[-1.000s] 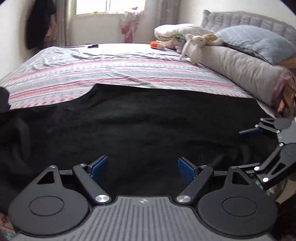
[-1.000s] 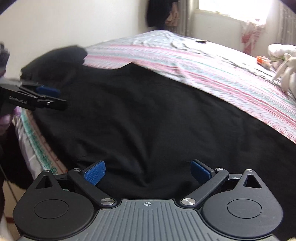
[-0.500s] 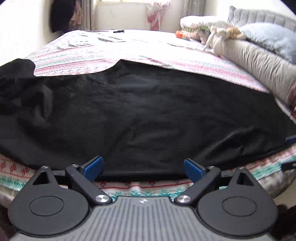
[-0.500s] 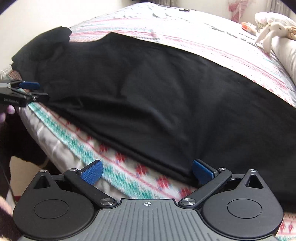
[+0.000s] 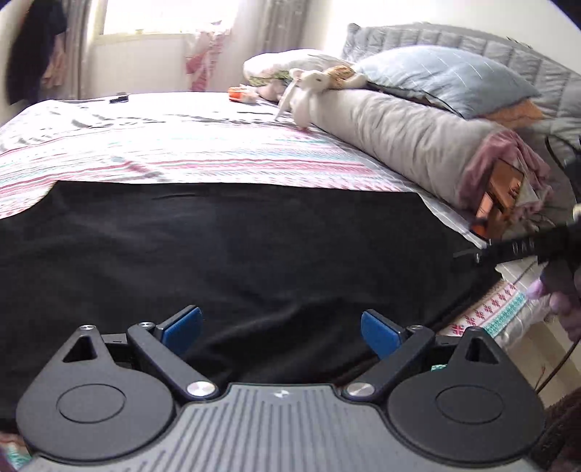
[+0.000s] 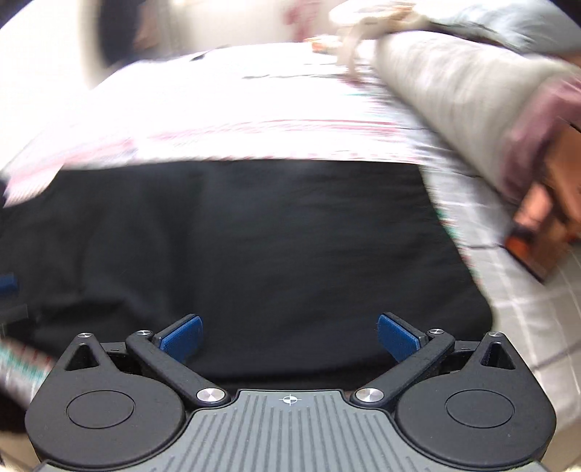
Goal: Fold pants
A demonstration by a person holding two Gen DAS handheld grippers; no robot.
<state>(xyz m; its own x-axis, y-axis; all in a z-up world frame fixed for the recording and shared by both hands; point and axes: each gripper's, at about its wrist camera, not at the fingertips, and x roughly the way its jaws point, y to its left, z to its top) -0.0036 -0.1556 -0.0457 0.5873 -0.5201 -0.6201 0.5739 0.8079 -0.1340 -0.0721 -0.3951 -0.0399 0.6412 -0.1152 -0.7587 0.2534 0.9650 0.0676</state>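
Pants: black pants (image 5: 236, 261) lay spread flat across the near part of the bed, reaching to the near edge and almost to the right-hand edge; the right wrist view showed the same dark cloth (image 6: 254, 254), blurred.
Bed: a bed with a sheet (image 5: 203, 152) striped in pink, teal and white carried the pants; the sheet showed bare beyond them.
Containers: none could be made out in either view.
Left tool: the left tool (image 5: 279, 328) stood with its two blue-padded fingers (image 5: 181, 325) wide apart, over the near edge of the pants; nothing was clamped between them, and whether the pads brushed the cloth could not be told.
Right tool: the right tool (image 6: 288, 336) likewise had its blue pads (image 6: 395, 336) spread wide, with only the black cloth seen beyond the gap and nothing gripped. In the left wrist view a blurred part of it (image 5: 515, 250) showed at the right edge, near the right-hand end of the pants, with fingers of a hand (image 5: 563, 305) below it.
Far left of room: a dark garment (image 5: 32, 47) hung by the wall beside a bright window (image 5: 163, 18).
Head of bed, right: a long grey bolster (image 5: 399, 134) lay along the bed's right side, with a white soft toy (image 5: 308, 87) at its far end and a pale blue pillow (image 5: 443, 76) behind.
Small items: a small orange thing (image 5: 238, 95) lay on the far sheet near the toy.
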